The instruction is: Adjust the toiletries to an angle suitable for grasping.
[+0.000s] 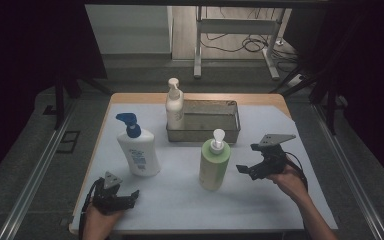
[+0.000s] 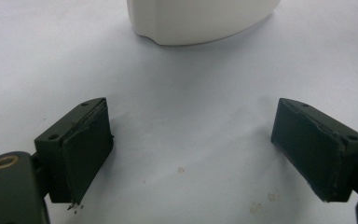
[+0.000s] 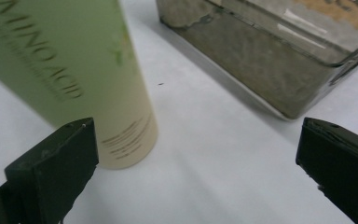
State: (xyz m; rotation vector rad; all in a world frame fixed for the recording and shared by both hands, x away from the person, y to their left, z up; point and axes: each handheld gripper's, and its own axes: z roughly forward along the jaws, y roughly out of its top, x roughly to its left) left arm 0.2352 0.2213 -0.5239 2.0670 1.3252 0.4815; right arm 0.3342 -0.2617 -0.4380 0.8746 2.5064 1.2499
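The left hand-held gripper (image 1: 125, 199) rests on the bench (image 1: 180, 200), near and in front of the blue-pump bottle (image 1: 137, 147), jaws spread with nothing between them. To that bottle's right stands the green bottle (image 1: 214, 162), upright on the bench, just in front of the metal tray (image 1: 205, 131); a white pump bottle (image 1: 174, 106) stands at the tray's left end. The right hand-held gripper (image 1: 245, 170) sits just right of the green bottle, jaws spread wide, not touching it.

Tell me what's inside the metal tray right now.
The white pump bottle stands at the left end of the metal tray. The rest of its floor looks bare from above, but the near wall hides the strip just behind it.
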